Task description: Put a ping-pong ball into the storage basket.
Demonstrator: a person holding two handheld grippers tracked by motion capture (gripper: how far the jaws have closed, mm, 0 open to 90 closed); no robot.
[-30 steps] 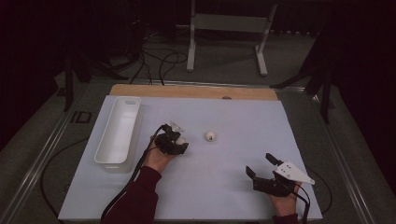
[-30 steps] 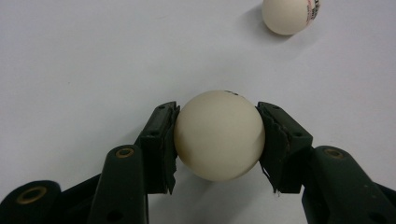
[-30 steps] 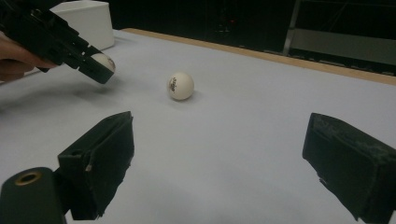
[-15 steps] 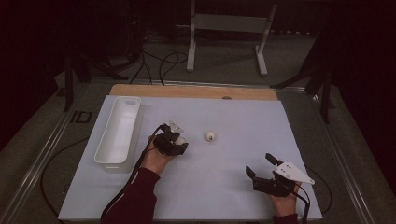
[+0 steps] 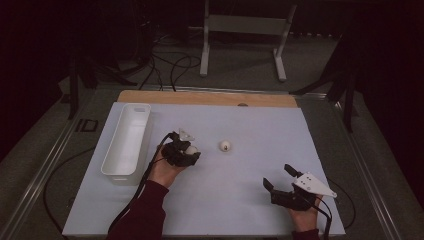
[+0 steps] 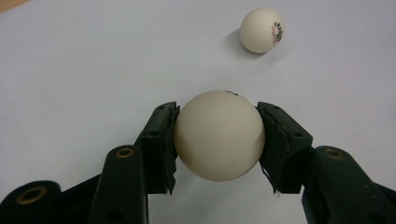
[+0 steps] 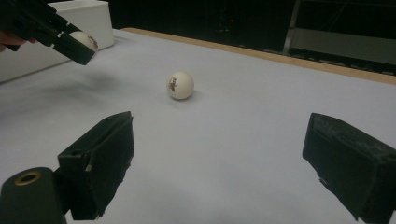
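My left tool grips one ball, lifted; next, carry it toward nine o'clock into the white bin. Right tool waits open.

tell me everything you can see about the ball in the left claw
The ball is a small, smooth, cream-white sphere that looks like plastic, with a trace of dark print near its top. The left claw is shut on it, one black pad on each side. It appears lifted just off the white table.

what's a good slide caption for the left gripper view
Left gripper clamps a white ball above the table; a second ball lies beyond.
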